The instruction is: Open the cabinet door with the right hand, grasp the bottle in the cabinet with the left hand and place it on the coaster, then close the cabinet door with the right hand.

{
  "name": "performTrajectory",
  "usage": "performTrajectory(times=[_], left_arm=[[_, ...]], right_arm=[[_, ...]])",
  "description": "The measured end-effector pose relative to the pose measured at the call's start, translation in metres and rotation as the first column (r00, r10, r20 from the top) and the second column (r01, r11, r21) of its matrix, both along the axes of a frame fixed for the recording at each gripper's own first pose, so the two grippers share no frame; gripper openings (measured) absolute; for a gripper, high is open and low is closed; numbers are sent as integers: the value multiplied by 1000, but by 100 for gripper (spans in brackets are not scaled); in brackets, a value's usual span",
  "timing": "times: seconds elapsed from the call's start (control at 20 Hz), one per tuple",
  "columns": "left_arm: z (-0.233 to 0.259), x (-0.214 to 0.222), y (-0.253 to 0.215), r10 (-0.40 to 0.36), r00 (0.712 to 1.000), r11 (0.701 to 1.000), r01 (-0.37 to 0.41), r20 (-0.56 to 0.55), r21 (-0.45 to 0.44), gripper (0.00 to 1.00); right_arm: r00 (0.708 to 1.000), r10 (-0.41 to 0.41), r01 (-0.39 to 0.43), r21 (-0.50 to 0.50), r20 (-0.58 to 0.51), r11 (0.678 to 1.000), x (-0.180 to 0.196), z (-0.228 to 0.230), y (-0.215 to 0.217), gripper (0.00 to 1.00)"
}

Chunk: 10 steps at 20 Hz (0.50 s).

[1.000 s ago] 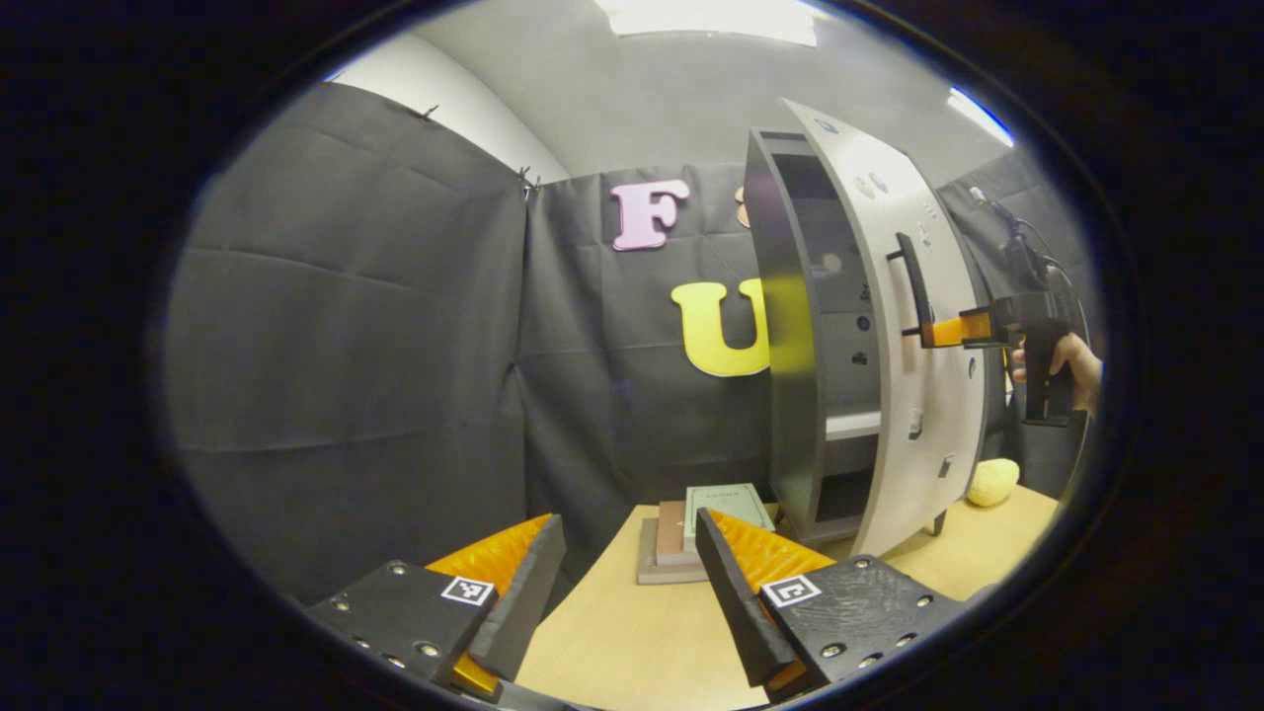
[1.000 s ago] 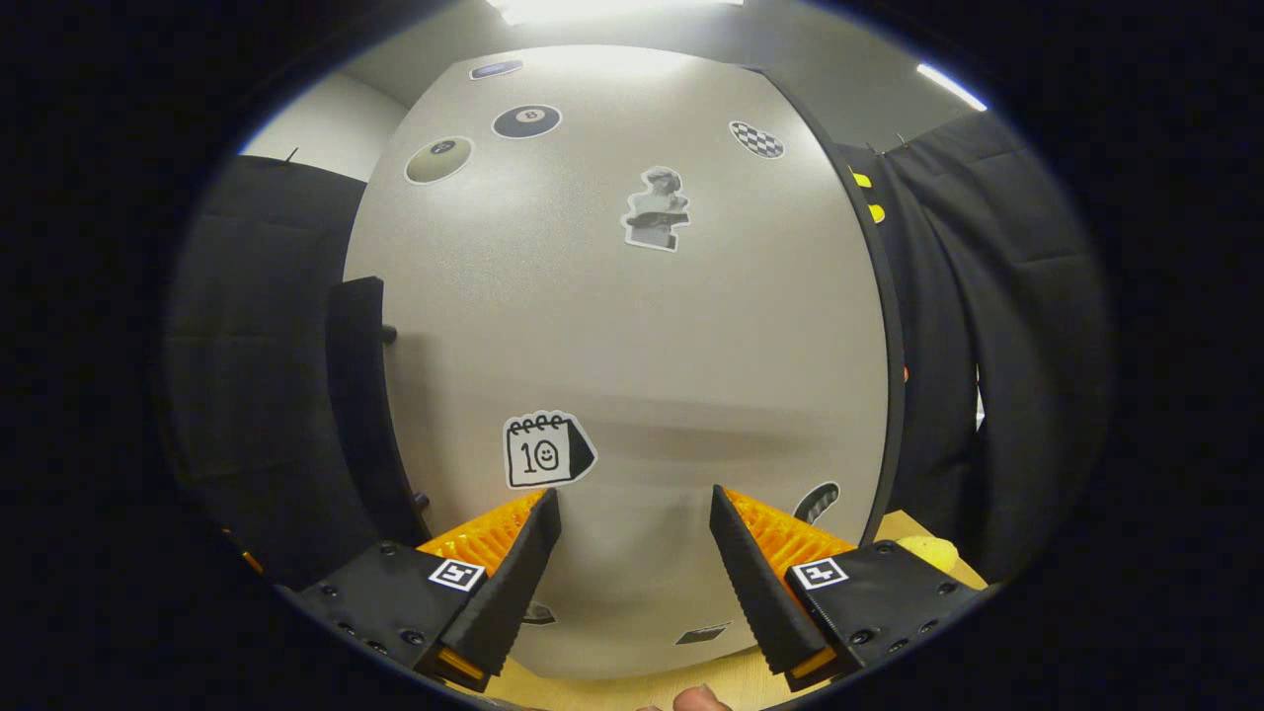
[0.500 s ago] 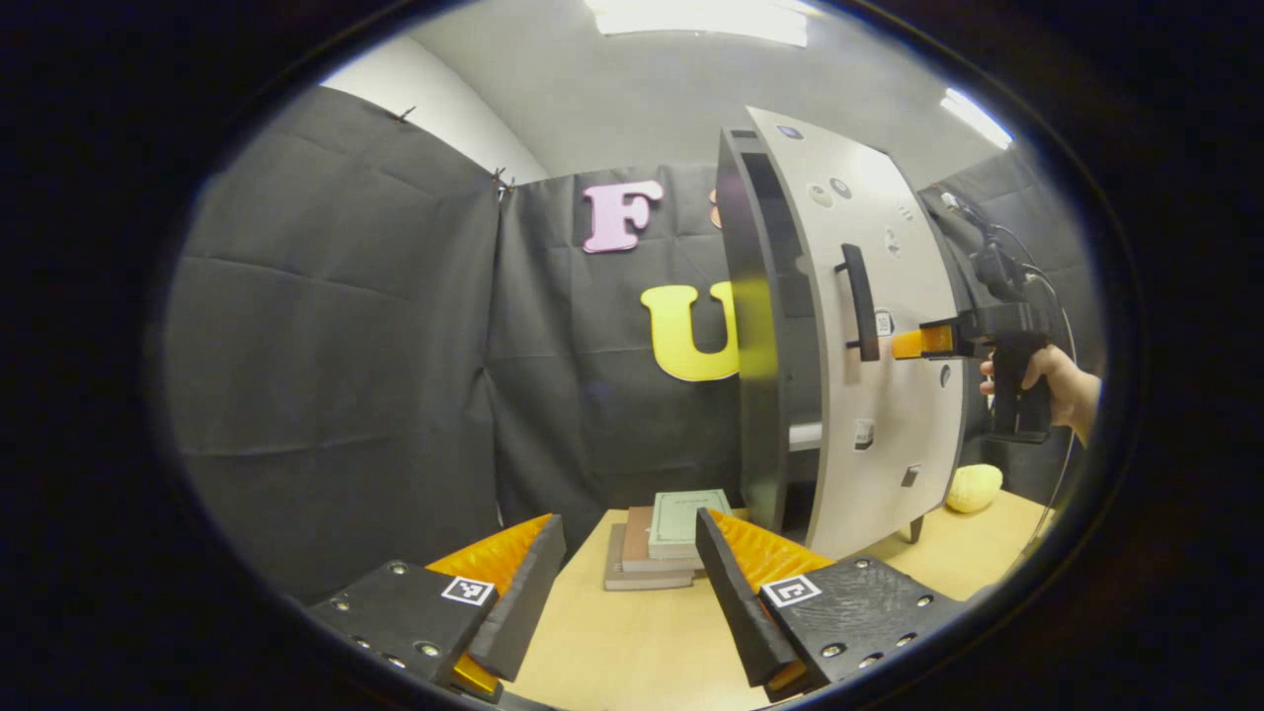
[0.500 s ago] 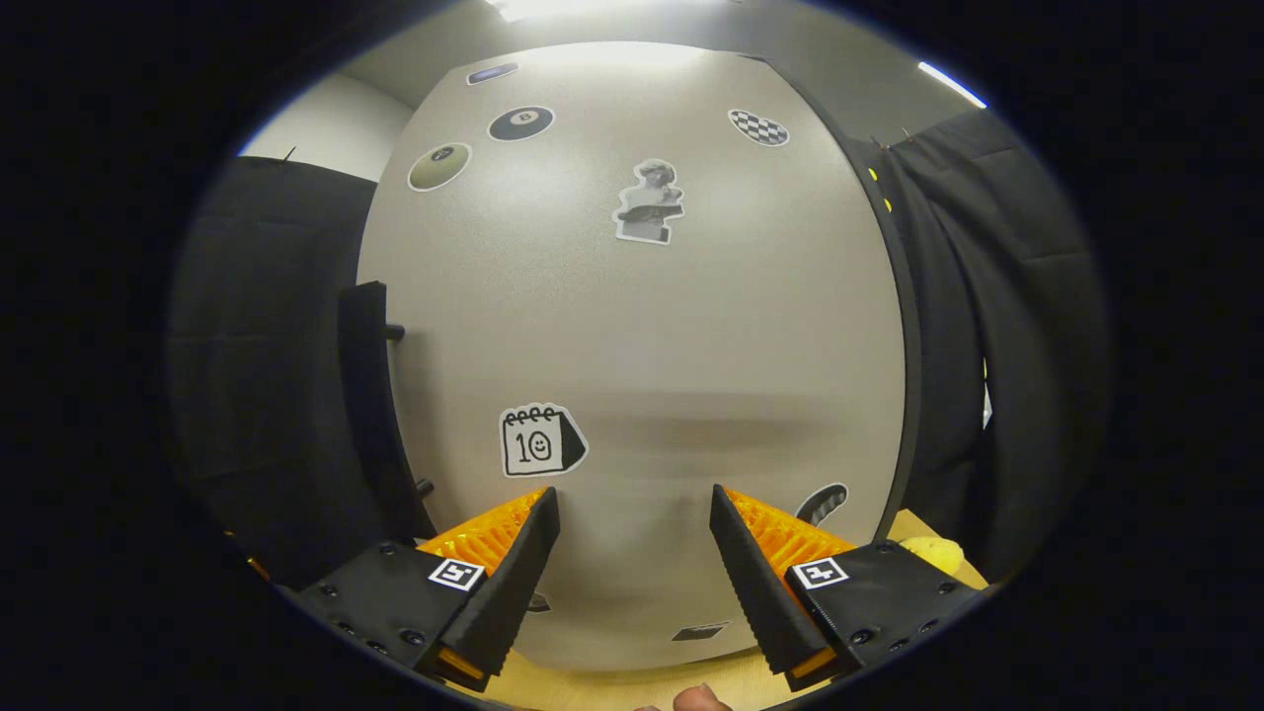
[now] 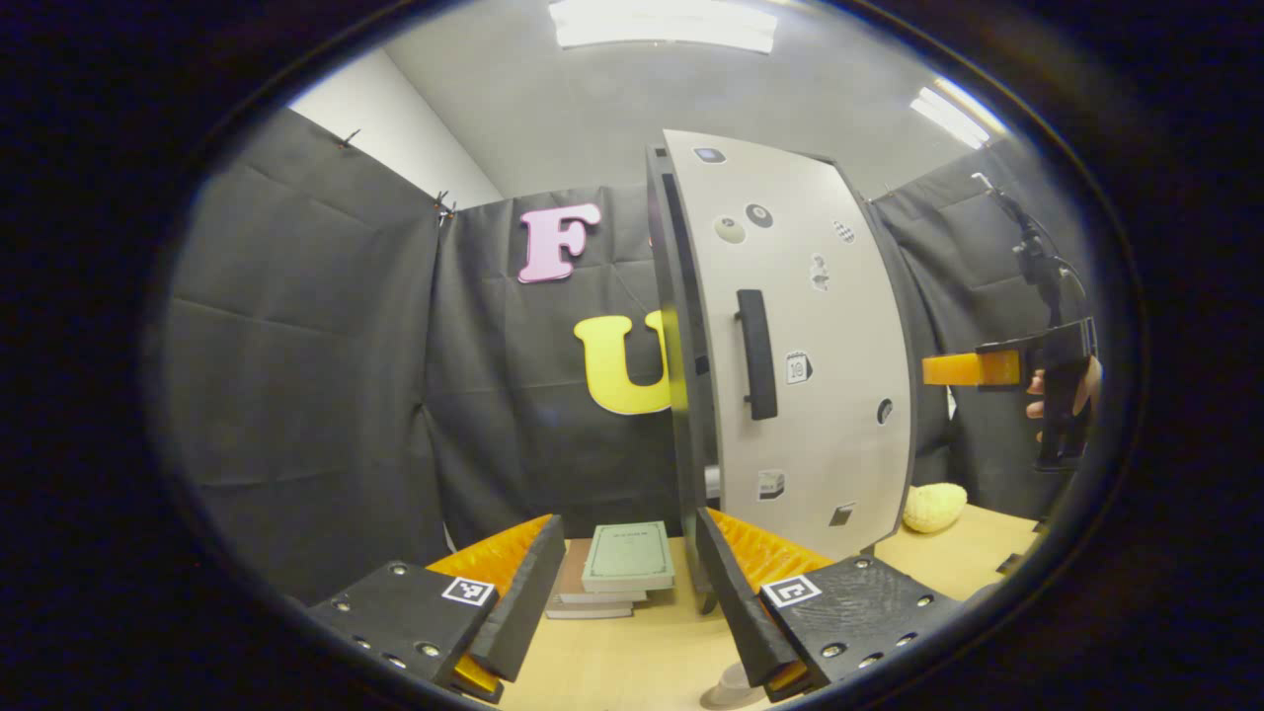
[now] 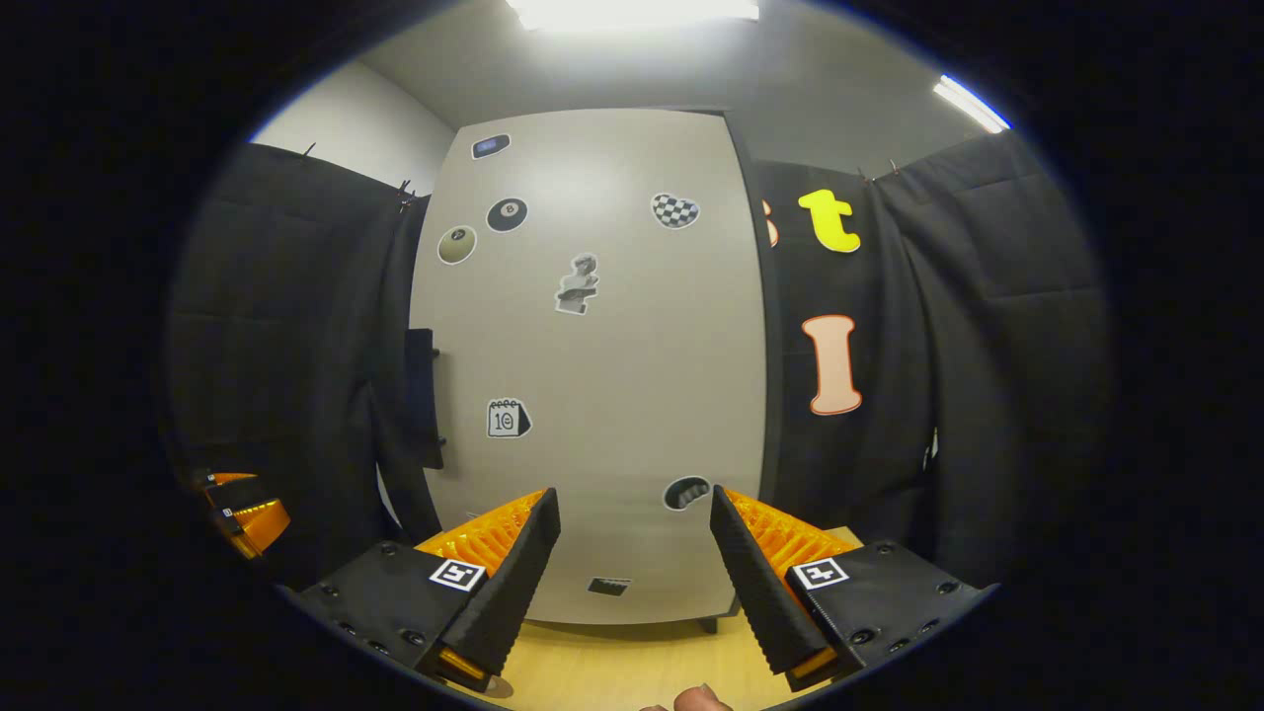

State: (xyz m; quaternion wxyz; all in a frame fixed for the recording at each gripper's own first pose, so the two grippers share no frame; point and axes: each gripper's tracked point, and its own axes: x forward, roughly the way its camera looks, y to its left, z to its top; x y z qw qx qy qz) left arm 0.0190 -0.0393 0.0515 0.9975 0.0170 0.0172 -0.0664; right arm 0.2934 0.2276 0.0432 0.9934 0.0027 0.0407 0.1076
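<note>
The cabinet door (image 6: 592, 365) at centre frame looks nearly closed, so the right tool (image 6: 632, 553) hangs released before it, the left tool (image 5: 622, 583) released above the desk (image 5: 632, 662).

A light wooden tabletop (image 5: 632, 657) carries a short stack of books (image 5: 614, 581), the top one pale green with a small dark title line, the lower ones brownish and white. Well apart from the stack, toward the right in the left gripper view, a yellow, rough-skinned lumpy object (image 5: 934, 507) lies on the tabletop. Long ceiling lights (image 5: 664, 24) glow overhead, and a white wall (image 5: 387, 125) rises behind the black cloth.
</note>
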Motion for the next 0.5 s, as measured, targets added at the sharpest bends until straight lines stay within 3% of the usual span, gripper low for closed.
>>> performTrajectory(times=[0.05, 0.5], left_arm=[[2, 2, -11, -12, 1000, 1000, 12, 0, -10, 80], [16, 5, -63, -27, 1000, 1000, 28, -2, 13, 83]], right_arm=[[1000, -11, 11, -8, 6, 1000, -8, 3, -13, 97], [988, -150, 150, -28, -21, 988, -55, -15, -134, 97]])
